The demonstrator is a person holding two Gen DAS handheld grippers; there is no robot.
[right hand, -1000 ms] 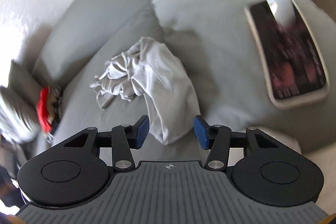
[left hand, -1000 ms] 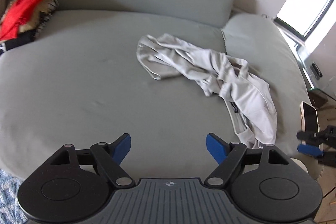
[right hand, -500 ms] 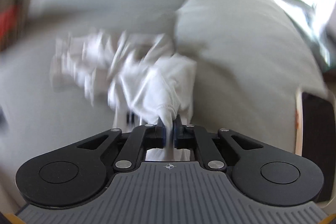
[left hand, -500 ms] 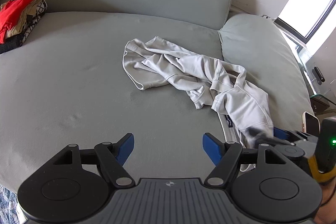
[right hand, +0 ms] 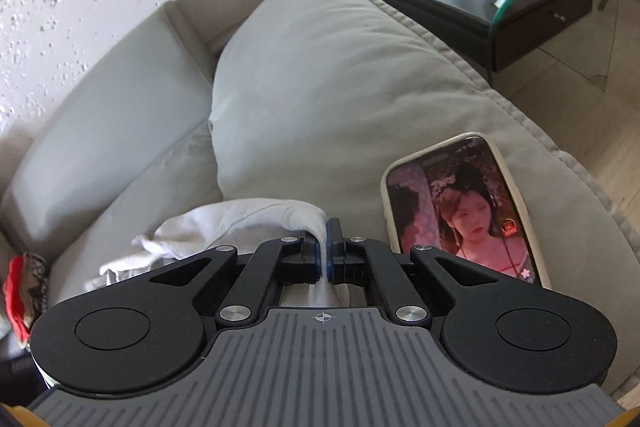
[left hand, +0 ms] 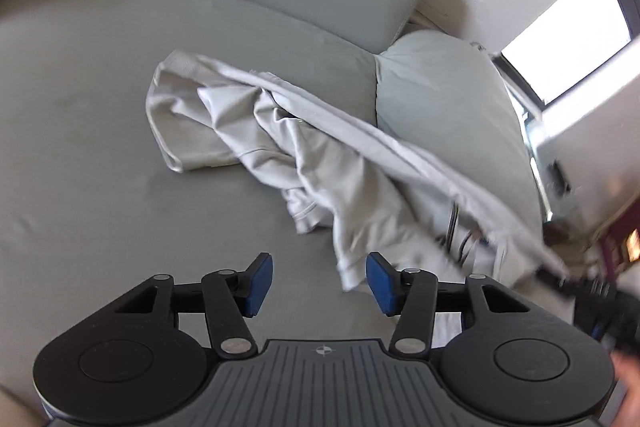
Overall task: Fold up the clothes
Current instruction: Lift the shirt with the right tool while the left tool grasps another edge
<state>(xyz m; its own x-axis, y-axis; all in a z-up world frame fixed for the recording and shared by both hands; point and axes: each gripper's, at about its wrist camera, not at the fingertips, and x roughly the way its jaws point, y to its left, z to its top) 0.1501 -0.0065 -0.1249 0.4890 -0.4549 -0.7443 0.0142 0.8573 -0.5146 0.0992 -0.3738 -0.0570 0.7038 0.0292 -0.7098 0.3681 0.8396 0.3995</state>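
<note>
Right gripper [right hand: 323,251] pinches a fold of the pale grey garment [left hand: 320,163], which trails toward ten o'clock across the grey sofa [left hand: 100,147]. Left gripper [left hand: 320,285] is half-open and closing, a garment edge between its jaws.

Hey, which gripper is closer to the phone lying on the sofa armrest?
Right. The right gripper sits just beside the phone, shut on the white garment. The left gripper, jaws closing with a corner of the garment between them, hangs over the seat; no phone in its view.
</note>
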